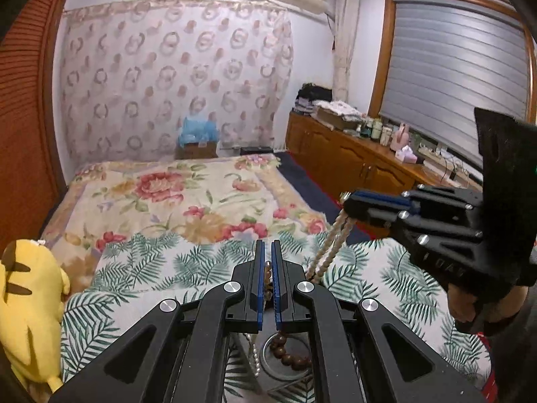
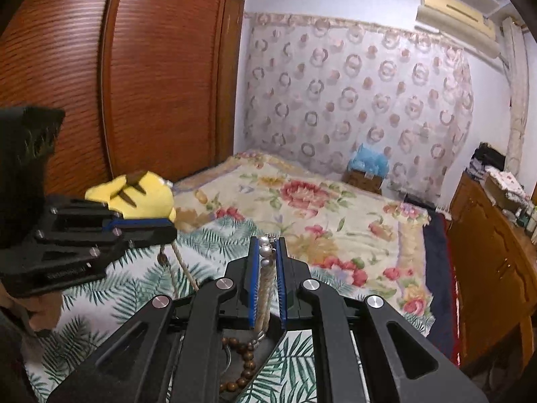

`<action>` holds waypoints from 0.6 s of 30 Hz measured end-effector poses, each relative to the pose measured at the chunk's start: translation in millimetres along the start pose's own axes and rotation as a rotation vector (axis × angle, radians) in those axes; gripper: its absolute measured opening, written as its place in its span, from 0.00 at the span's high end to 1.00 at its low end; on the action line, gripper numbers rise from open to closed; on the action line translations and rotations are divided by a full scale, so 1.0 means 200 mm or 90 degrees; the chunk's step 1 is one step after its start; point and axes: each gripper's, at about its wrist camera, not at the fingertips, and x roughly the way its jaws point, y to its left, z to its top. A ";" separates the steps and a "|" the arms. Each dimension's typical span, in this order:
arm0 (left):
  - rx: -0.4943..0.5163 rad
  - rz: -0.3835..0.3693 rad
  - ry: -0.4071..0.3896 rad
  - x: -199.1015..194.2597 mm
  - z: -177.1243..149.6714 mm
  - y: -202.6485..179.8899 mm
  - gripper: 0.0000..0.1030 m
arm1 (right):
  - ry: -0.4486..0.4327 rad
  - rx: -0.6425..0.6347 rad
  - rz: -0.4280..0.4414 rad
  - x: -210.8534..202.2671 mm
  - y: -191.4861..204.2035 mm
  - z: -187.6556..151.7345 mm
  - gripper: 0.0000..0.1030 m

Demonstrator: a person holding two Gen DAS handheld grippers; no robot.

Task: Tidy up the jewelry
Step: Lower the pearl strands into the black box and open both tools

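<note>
The left tool (image 1: 267, 262) is clenched on a brown wooden bead bracelet (image 1: 289, 356): a few dark beads show pinched between its blue pads, and the rest of the loop hangs below the fingers over a clear round dish (image 1: 285, 369) that sits on the palm-leaf cloth (image 1: 141, 268) near the foot edge of the bed (image 1: 174, 188). The right tool (image 2: 267, 252) is clenched on a pearl necklace (image 2: 265, 282): silver-white pearls sit at its fingertips and the doubled strand runs back between the pads and droops under them. In the left wrist view that strand (image 1: 330, 252) hangs from the right tool (image 1: 349, 201), which is held up and to the right, well above the cloth.

Both pieces look light and completely limp, so I judge they will swing and drape rather than keep any shape. The wooden beads should give decent grip. The pearls look smooth and rounded, so they could roll out of a shallow pinch, and hard squeezing may strain the thread. Holding across the strand, between beads, seems safer than pressing on a single bead.

The two hanging loops are near each other under the tools, and in the right wrist view the brown beads (image 2: 246, 362) lie just beside the pearl strand's lower end, so tangling is a risk when lowering. A yellow plush toy (image 1: 30, 309) lies at the bed's left edge, well apart.
</note>
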 end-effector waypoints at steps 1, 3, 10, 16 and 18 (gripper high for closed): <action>-0.001 0.001 0.009 0.02 -0.02 0.00 0.97 | 0.012 0.002 0.002 0.03 0.00 -0.03 0.89; -0.006 0.001 0.023 0.05 -0.05 0.01 0.97 | 0.034 0.013 0.011 0.09 0.00 -0.09 0.89; -0.003 0.013 0.060 0.07 -0.18 0.00 0.94 | 0.079 0.036 0.036 0.19 0.03 -0.23 0.87; 0.010 0.014 0.070 -0.01 -0.29 -0.04 0.79 | 0.068 0.048 0.035 0.08 0.06 -0.27 0.87; 0.016 0.014 0.072 -0.05 -0.34 -0.06 0.73 | 0.062 0.050 0.038 0.01 0.09 -0.31 0.87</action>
